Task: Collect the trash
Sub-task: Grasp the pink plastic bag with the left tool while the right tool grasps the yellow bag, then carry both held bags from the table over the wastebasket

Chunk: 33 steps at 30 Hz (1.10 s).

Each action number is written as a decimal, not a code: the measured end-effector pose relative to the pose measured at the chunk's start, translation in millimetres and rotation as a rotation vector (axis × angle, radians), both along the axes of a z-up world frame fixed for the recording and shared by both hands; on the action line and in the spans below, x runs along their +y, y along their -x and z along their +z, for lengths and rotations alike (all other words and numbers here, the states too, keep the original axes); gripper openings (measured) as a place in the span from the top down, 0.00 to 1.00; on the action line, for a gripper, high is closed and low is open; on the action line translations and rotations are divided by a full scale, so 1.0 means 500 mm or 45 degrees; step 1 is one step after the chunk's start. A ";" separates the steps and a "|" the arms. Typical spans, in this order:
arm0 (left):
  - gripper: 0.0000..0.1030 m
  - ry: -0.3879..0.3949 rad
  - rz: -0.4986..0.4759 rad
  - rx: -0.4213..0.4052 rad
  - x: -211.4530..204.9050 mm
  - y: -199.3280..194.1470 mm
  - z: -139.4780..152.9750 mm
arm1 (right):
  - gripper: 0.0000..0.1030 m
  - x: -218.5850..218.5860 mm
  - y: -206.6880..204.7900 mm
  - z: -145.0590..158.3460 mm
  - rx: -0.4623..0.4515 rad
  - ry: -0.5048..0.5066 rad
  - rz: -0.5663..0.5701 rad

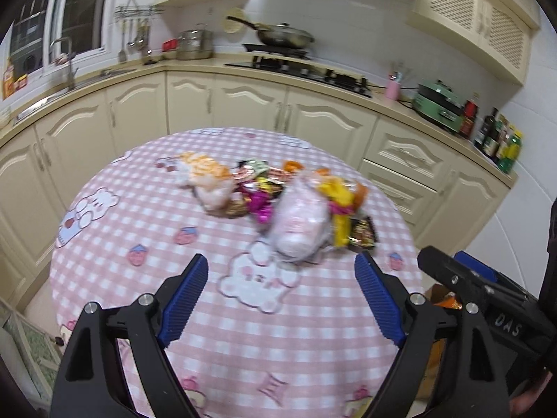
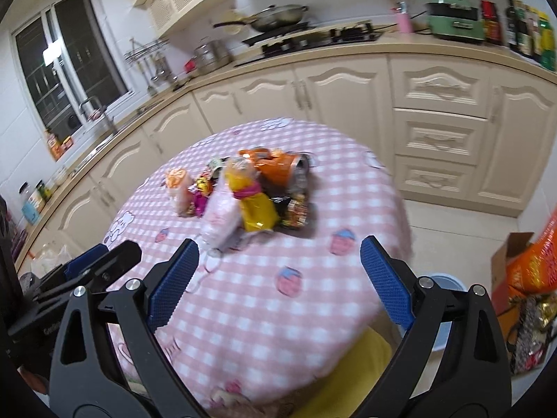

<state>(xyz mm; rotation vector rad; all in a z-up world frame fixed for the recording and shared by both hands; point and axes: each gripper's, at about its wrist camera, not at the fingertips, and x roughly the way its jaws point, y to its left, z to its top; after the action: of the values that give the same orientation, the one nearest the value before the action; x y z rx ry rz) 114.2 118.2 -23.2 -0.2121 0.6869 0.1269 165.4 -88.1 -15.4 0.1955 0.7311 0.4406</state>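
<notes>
A heap of trash lies at the middle of a round table with a pink checked cloth point(image 1: 139, 216). It holds a clear bag with pink inside point(image 1: 301, 223), a yellow wrapper point(image 1: 339, 209), an orange-and-white bag point(image 1: 205, 174), magenta candy wrappers point(image 1: 259, 205) and a dark snack packet point(image 1: 362, 231). My left gripper point(image 1: 281, 271) is open and empty, hovering just short of the pink bag. My right gripper point(image 2: 280, 254) is open and empty, short of the pink bag point(image 2: 221, 217) and yellow wrapper point(image 2: 256, 207). An orange packet point(image 2: 275, 165) lies behind them. The table point(image 2: 278, 313) fills the right wrist view.
Cream kitchen cabinets point(image 1: 222, 101) and a counter with a wok point(image 1: 282, 35), pot and bottles point(image 1: 494, 132) ring the table. The right gripper's body point(image 1: 487, 296) shows at the left view's right edge. A cardboard box with orange bags point(image 2: 522, 271) and a blue bin point(image 2: 442, 299) stand on the floor at right.
</notes>
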 end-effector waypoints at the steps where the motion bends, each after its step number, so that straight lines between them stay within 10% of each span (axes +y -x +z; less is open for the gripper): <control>1: 0.18 0.006 0.012 0.003 0.013 -0.003 -0.003 | 0.10 0.015 -0.012 -0.003 0.011 0.000 0.017; 19: 0.17 0.099 0.074 0.122 0.119 -0.104 -0.062 | 0.11 0.128 -0.189 -0.067 0.148 -0.051 0.115; 25: 0.17 0.092 0.037 0.134 0.101 -0.121 -0.066 | 0.66 0.135 -0.200 -0.084 0.199 -0.088 0.141; 33: 0.17 0.088 0.000 0.134 0.074 -0.118 -0.058 | 0.69 0.098 -0.160 -0.051 0.140 -0.130 0.120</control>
<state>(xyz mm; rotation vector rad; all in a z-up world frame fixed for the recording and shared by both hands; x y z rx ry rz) 173.0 155.5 -52.2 -0.2731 0.7964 0.1147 245.4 -38.9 -40.9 0.2835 0.8285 0.5606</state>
